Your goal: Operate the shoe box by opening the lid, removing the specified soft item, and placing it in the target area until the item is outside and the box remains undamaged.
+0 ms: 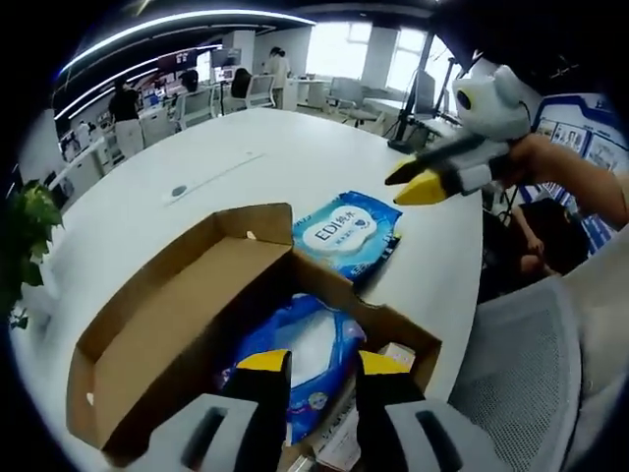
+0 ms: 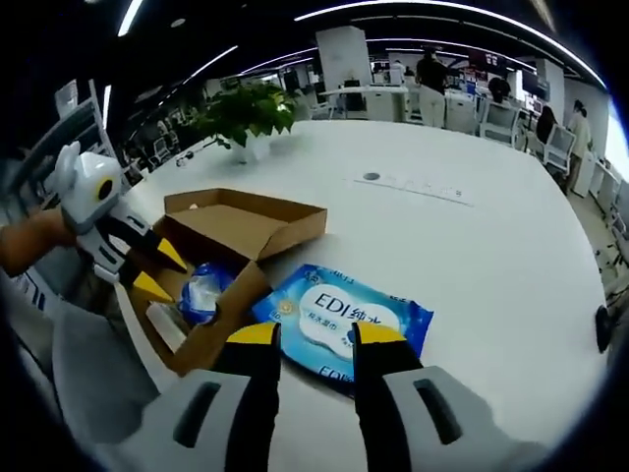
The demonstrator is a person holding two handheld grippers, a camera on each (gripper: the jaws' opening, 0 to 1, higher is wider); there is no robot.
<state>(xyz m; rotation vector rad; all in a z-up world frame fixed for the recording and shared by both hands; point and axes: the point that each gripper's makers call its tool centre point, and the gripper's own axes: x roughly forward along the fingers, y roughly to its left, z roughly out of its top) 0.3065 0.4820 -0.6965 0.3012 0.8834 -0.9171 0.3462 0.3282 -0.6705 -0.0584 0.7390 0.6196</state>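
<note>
Since both tongs hang empty, jaws parted, left gripper [image 1: 322, 362] over box [image 1: 177, 324], right gripper [image 2: 317, 333] above wipes pack [image 2: 344, 320] lying flat on table [image 2: 472, 236] beside box: looks like placing's done. Next probably pull back. Second blue pack [image 1: 314, 344] inside box, lid open.

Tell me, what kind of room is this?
Probably an open-plan office: a big white table, desks with office chairs where people work, long ceiling strip lights, and a potted plant.
</note>
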